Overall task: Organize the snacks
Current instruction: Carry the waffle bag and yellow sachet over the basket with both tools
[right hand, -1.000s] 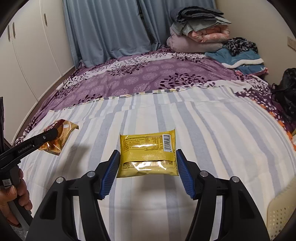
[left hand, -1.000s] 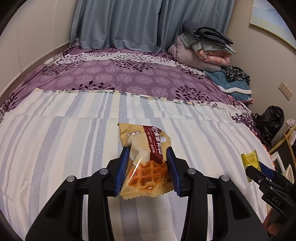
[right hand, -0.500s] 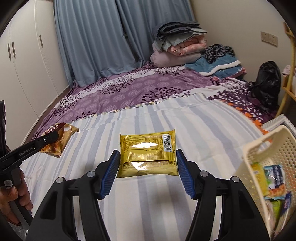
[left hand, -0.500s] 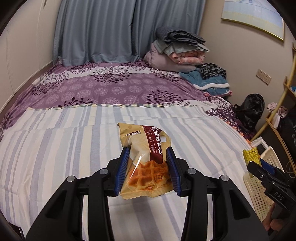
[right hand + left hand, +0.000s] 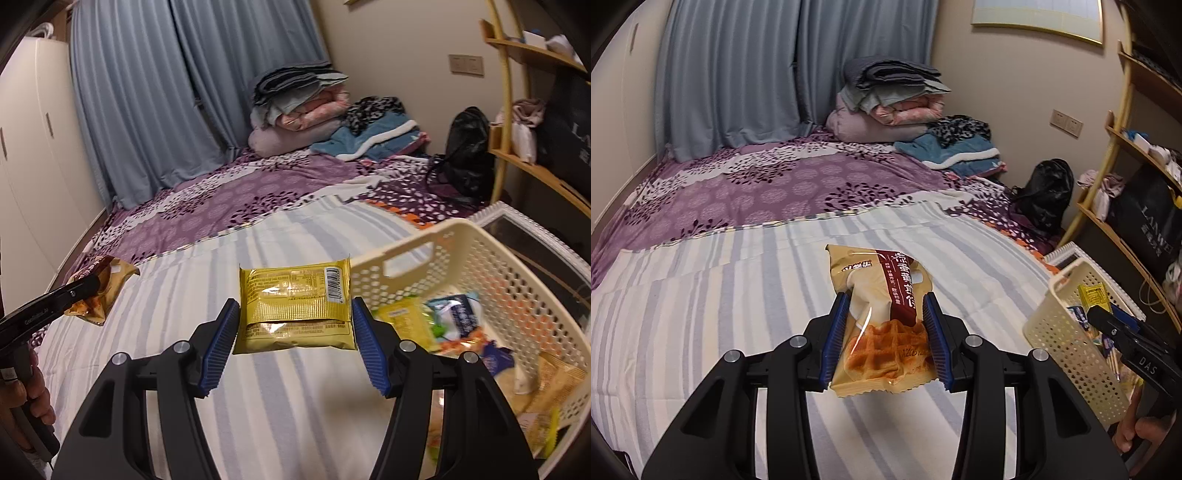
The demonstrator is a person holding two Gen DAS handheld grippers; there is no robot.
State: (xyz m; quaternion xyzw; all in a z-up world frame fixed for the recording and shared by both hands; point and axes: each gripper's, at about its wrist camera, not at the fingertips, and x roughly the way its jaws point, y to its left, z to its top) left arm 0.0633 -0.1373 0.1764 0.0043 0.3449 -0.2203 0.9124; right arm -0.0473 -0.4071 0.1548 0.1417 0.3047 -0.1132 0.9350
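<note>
My left gripper is shut on a tan waffle packet and holds it above the striped bed sheet. My right gripper is shut on a yellow snack packet, held above the sheet just left of a cream perforated basket with several snack packets inside. The basket also shows in the left wrist view, with the yellow packet over its rim. The waffle packet shows at far left in the right wrist view.
A purple floral quilt covers the far half of the bed. Folded bedding and clothes are piled at the far corner. A black bag and a wooden shelf stand to the right of the bed. White wardrobes stand on the left.
Both grippers have swung to the right with their packets still held. The basket has come into view, and the yellow packet is now at its rim.
</note>
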